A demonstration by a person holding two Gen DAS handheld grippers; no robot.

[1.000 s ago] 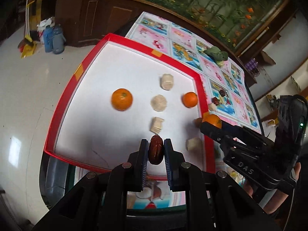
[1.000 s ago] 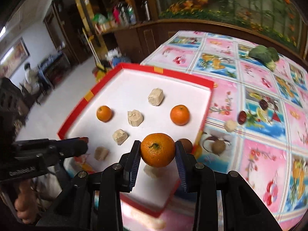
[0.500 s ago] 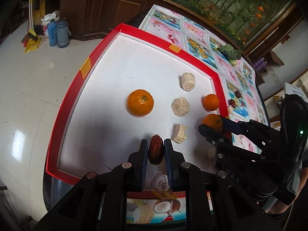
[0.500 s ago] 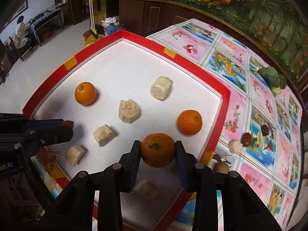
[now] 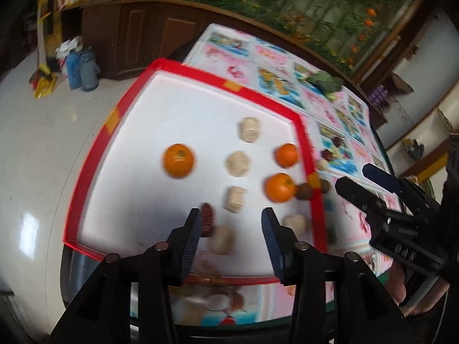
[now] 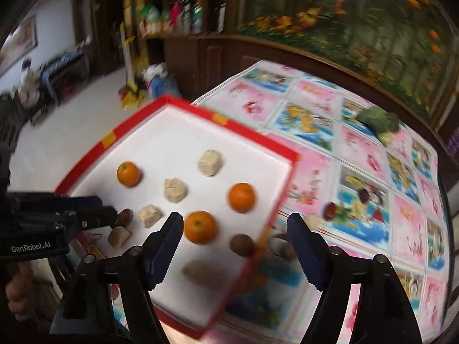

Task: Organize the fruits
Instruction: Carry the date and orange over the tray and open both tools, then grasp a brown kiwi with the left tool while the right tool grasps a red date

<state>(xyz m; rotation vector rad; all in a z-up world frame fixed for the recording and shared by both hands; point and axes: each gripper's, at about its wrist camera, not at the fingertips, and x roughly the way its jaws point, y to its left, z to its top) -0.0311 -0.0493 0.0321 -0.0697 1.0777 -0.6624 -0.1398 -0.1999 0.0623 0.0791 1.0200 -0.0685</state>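
Left gripper [image 5: 229,229]: jaws opening, nothing pressed between the pads. A dark red date [image 5: 207,220] lies on the tray [image 5: 86,157] just beside its left finger, released. A pale block [image 5: 221,239] lies beneath the gap, blurred.

Right gripper [image 6: 235,238]: jaws opening and spread wide, gripping nothing. An orange [image 6: 200,227] sits on the tray floor just beside its left finger, free of both pads. A brown round fruit [image 6: 242,245] lies in the gap, close inside the tray's right rim. A second brown piece [image 6: 282,248] lies outside that rim on the cloth, blurred.

Tray: white floor, red rim, set on a table with a pink-and-blue picture cloth [image 6: 315,177]. Further contents:
- two more oranges, one at left [image 6: 128,173], one near the right rim [image 6: 241,197];
- pale blocks in a loose diagonal, far [image 6: 210,162], middle [image 6: 175,190], near [image 6: 149,215];
- one pale block [image 6: 190,271] at the near edge, blurred.

Cloth, outside the tray: two dark red dates [image 6: 330,210], [image 6: 363,194] and a green vegetable [image 6: 378,120] at the far side.

A bare hand [image 6: 17,289] holds the left tool at lower left of the right view.
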